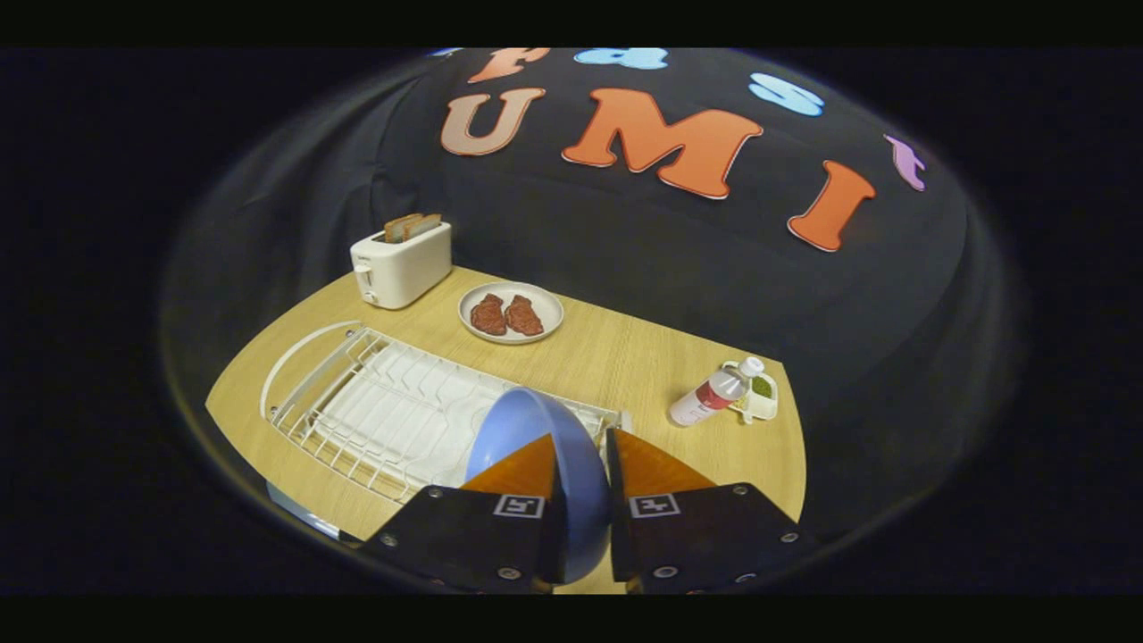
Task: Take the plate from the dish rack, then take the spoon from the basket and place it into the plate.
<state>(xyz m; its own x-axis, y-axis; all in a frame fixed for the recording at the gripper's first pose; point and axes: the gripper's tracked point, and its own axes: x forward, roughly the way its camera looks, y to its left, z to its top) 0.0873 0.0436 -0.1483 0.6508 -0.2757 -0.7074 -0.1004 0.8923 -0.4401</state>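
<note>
Gripper [585,446] jaws are clenched on the blue plate [522,429], held on edge above the near end of the white rack [375,411] on the desk [625,357]. Step one looks underway; next, the plate likely needs setting down on bare desk.

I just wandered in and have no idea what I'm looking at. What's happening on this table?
A person's handheld gripper has its jaws closed on a blue plate, held on edge above the white dish rack. Beyond lie a toaster with bread, a plate of meat and a bottle on the wooden table. No spoon has reached the plate yet.
</note>
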